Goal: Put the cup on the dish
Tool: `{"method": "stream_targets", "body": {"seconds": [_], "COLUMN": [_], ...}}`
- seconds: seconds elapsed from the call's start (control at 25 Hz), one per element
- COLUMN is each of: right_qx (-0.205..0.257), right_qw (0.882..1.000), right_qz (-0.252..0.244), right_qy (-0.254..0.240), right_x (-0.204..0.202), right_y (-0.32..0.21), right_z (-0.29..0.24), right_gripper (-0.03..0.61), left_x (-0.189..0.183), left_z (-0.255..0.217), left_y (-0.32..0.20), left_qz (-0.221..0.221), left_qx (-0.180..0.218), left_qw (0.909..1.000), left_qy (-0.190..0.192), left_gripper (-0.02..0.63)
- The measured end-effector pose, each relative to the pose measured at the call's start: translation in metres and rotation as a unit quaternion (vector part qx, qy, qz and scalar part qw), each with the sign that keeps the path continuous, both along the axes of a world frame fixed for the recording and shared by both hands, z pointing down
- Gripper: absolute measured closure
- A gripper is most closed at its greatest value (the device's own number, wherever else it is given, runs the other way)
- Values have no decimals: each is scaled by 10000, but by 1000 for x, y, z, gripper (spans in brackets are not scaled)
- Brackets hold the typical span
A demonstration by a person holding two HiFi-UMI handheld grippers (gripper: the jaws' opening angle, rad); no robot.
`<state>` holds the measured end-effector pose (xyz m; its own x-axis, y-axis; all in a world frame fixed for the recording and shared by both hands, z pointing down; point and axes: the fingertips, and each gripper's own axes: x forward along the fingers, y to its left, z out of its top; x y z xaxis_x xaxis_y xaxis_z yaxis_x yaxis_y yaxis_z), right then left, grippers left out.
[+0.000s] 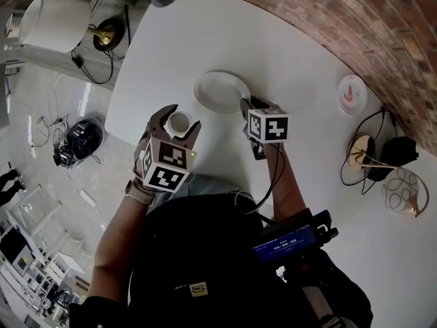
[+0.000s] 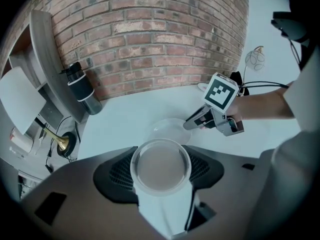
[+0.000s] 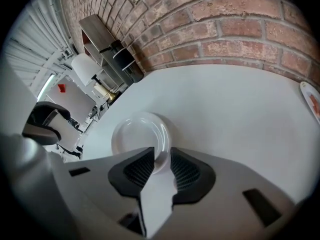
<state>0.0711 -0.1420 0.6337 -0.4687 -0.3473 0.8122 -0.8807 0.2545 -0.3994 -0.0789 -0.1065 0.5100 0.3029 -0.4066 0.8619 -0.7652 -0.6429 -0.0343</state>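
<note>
White tabletop (image 1: 307, 53) bears a pale round dish (image 1: 220, 91) near its middle. The left tool (image 1: 179, 118) has its jaws spread to the width of a small white cup (image 1: 179, 122) and clamps it between them, mouth upward. In the left gripper view the cup (image 2: 160, 166) fills the gap between the pads. It sits just short of the dish (image 2: 167, 130) and to its left, not over it. The right tool (image 1: 244, 104) reaches in from the dish's other side. Its jaws are drawn close, with the dish's near rim (image 3: 161, 156) nipped in the narrow gap between them. Nothing lies between cup and dish. Well off to the right stands a small plate with a red mark (image 1: 351, 94), and beyond it a wire ball ornament (image 1: 403, 191) with dark cables. A dark bottle (image 2: 82, 89) stands at the brick wall (image 2: 150, 29), beside a white lamp shade (image 1: 51, 24)
</note>
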Motion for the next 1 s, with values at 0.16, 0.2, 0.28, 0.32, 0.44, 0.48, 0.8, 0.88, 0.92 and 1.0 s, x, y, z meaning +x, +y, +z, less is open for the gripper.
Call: {"method": "stream_targets", "body": {"seconds": [0.16,0.2,0.28,0.32,0.44,0.48,0.8,0.88,0.92,1.0], "right_qx": [3,-9,-37,-39,-34,-35,-57,-74,-77,-75], "right_qw": [10000,10000,9999,9998,9997,9997,9995,9994,9994,9993], "right_qz": [-63,-85,-137,-162,-230,-246,-326,-337,-347,-366], "right_qy": [-1,-18,-49,-50,-25,-10,-13,-11,-14,-20], "right_x": [-9,-12,-17,-20,-24,-24,-27,-28,-28,-29], "right_y": [4,6,9,9,9,9,12,13,13,12], "right_z": [-3,-2,-1,-1,-2,-1,-1,-1,0,-1], "right_gripper": [476,476,476,476,476,476,476,476,476,476], "left_x": [0,-1,-4,-6,-5,-4,2,2,3,5], "left_z": [4,5,7,8,14,17,45,49,51,54], "left_y": [-6,-8,-12,-14,-21,-22,-29,-31,-32,-35], "left_qz": [-88,-106,-146,-168,-192,-176,-17,2,5,29], "left_qx": [149,196,270,301,417,466,649,692,708,739], "left_qw": [9998,9997,9995,9994,9989,9988,9978,9975,9974,9972], "left_qy": [31,29,28,30,25,11,-163,-164,-148,-128], "left_gripper": [341,342,342,341,342,341,341,341,341,342]}}
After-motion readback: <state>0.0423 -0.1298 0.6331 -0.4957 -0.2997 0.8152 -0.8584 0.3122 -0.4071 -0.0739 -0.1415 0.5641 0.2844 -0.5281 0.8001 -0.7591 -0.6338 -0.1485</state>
